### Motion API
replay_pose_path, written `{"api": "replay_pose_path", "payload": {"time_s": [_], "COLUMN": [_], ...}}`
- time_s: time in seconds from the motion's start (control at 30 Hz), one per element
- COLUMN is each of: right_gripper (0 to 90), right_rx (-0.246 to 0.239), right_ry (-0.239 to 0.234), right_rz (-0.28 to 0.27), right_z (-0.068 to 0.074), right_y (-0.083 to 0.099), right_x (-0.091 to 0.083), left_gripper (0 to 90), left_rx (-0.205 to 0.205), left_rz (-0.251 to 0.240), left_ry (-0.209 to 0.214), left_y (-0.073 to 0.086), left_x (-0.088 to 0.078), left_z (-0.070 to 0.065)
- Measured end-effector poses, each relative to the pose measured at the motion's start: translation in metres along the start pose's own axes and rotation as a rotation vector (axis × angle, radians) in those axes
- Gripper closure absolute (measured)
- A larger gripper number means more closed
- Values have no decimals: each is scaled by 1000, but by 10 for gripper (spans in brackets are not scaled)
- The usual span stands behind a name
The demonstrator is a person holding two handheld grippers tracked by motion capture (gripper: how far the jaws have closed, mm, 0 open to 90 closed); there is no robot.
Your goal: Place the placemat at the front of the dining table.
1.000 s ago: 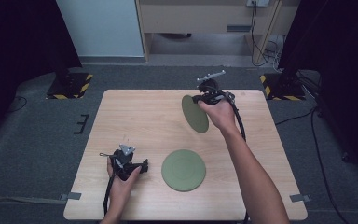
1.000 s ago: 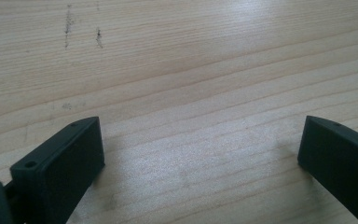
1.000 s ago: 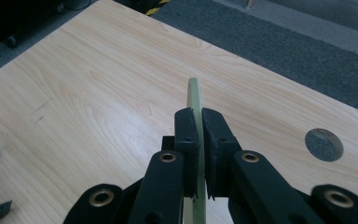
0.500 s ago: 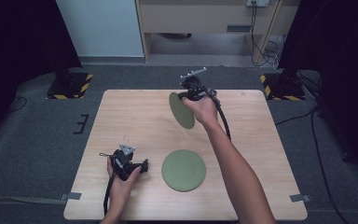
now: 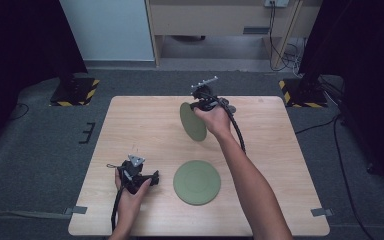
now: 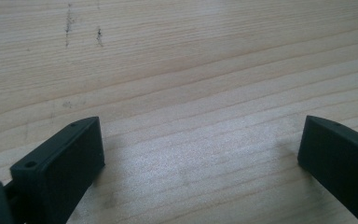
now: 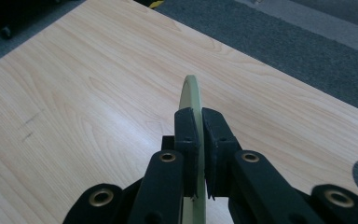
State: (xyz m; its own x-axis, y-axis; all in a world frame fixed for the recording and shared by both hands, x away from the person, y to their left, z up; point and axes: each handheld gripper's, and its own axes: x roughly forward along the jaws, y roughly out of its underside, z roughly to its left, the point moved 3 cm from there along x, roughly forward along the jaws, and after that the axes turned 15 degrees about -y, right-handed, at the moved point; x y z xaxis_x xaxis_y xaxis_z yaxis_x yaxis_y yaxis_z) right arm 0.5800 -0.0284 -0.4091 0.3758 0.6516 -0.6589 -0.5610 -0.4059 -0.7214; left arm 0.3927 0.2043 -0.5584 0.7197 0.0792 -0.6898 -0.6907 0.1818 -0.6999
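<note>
Change since the earlier frames: the right claw point(image 5: 196, 106) with its held plate point(image 5: 193, 121) has shifted leftward across the far half of the tabletop point(image 5: 130, 130) and come slightly lower; the left claw point(image 5: 154, 178) has kept its place.

Item 1, held plate: round, olive green, carried on edge, nearly vertical, above the far middle of the tabletop. In the right gripper view its pale rim point(image 7: 189, 95) rises straight up between the 2 black jaws.

Item 2, right claw point(image 7: 200, 154): clenched on the rim of the held plate, pads pressed against both faces. The hand point(image 5: 214, 120) grips the body from the near side; a black cable trails down along the forearm.

Item 3, flat plate point(image 5: 197, 182): same olive green, lying flat on the near half of the tabletop, well apart from the held plate, just right of the left claw.

Item 4, left claw point(image 6: 200, 154): released, jaws spread wide with bare wood grain between them, nothing gripped. It rests low at the near left of the tabletop, jaws pointing toward the flat plate.

Item 5, tabletop: light wood, standing on grey carpet.
</note>
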Motion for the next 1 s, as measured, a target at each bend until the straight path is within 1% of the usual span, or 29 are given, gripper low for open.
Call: {"api": "replay_pose_path", "payload": {"time_s": [0.07, 0.17, 0.47, 0.57, 0.7, 1.0], "right_gripper": [858, 857, 857, 857, 857, 857], "right_rx": [1, 4, -5, -2, 17, 37], "right_ry": [13, 19, 34, 43, 59, 75], "right_rz": [3, -6, -6, -13, -16, -26], "right_z": [-3, -8, -14, -18, -25, -37], "right_y": [1, 3, 6, 11, 18, 33], "right_x": [-2, -3, -5, -8, -13, -20], "left_gripper": [0, 0, 0, 0, 0, 0], "left_rx": [0, 0, 0, 0, 2, 0], "left_rz": [1, 1, 1, 1, 2, 1], "left_ry": [1, 1, 1, 1, 1, 0], "left_y": [0, 0, 0, 0, 0, 0], "left_x": [0, 0, 0, 0, 0, 0], "left_z": [0, 0, 0, 0, 0, 0]}}
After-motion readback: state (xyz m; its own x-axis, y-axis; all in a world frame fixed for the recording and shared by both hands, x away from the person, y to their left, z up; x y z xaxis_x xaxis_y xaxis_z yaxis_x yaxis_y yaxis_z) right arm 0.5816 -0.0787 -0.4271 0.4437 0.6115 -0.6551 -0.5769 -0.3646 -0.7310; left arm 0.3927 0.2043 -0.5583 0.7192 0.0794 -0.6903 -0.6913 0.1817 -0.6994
